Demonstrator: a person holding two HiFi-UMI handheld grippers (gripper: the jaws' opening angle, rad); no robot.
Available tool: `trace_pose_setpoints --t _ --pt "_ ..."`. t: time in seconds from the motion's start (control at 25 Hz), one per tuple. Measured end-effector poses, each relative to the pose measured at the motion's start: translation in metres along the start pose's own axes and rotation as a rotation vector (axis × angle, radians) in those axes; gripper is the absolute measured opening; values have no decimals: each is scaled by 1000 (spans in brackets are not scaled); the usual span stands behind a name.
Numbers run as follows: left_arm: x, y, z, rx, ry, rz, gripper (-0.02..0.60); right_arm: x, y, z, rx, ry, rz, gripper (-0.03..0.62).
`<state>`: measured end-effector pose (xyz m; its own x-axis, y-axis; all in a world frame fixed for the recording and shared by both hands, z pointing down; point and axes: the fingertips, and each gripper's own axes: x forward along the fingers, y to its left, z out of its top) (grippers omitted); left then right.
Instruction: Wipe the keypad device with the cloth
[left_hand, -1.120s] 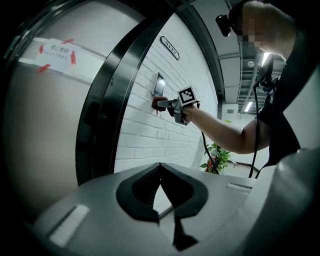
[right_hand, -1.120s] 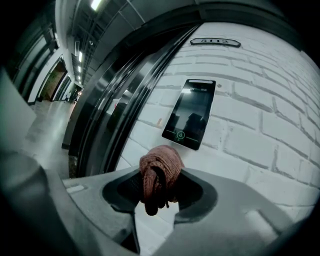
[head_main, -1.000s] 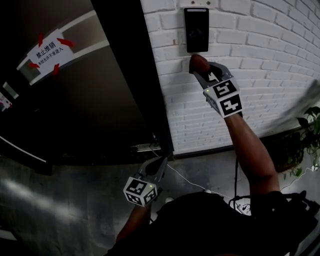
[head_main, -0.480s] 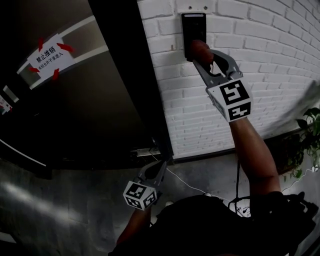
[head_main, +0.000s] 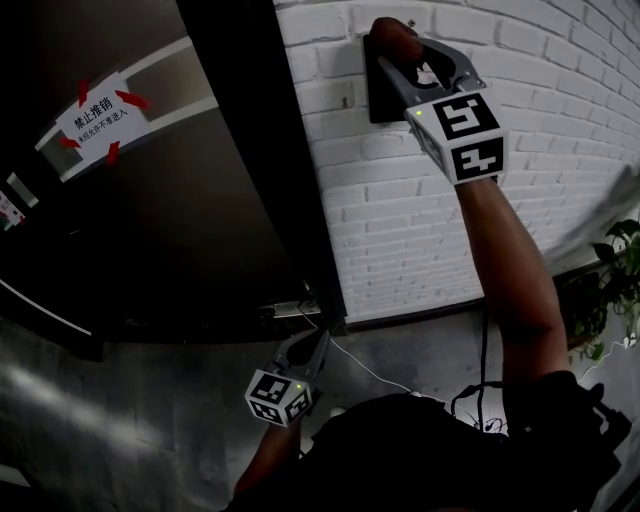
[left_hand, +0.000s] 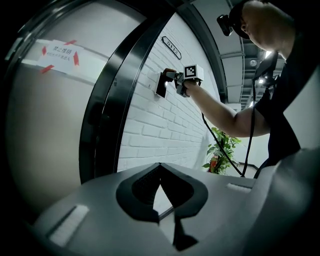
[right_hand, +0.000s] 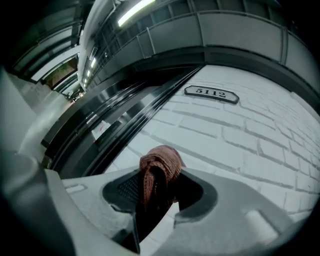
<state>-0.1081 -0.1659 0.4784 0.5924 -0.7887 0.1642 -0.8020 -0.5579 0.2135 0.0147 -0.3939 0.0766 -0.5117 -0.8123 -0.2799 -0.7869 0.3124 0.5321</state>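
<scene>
The keypad device (head_main: 383, 98) is a black panel on the white brick wall, its upper part hidden behind my right gripper (head_main: 398, 52). That gripper is shut on a reddish-brown cloth (head_main: 391, 36), which presses at the device's top edge. In the right gripper view the bunched cloth (right_hand: 159, 169) sticks out between the jaws against the bricks. The left gripper view shows the keypad device (left_hand: 161, 86) from the side, with the right gripper (left_hand: 173, 76) on it. My left gripper (head_main: 316, 346) hangs low near the floor, shut with nothing in it.
A dark door with a red-and-white sign (head_main: 94, 108) stands left of the black door frame (head_main: 268, 150). A white cable (head_main: 368, 364) runs along the floor by the wall. A potted plant (head_main: 618, 268) is at the right. A number plate (right_hand: 210, 93) sits higher on the wall.
The right gripper has risen with the cloth from just below the keypad device, over its face, up to its top edge. The left gripper has barely moved.
</scene>
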Motion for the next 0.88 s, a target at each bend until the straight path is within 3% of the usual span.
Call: trace_pose_setpoints --t 0.88 --pt "10 -5 1 -2 15 -39 17 0 18 -33 4 61 17 146"
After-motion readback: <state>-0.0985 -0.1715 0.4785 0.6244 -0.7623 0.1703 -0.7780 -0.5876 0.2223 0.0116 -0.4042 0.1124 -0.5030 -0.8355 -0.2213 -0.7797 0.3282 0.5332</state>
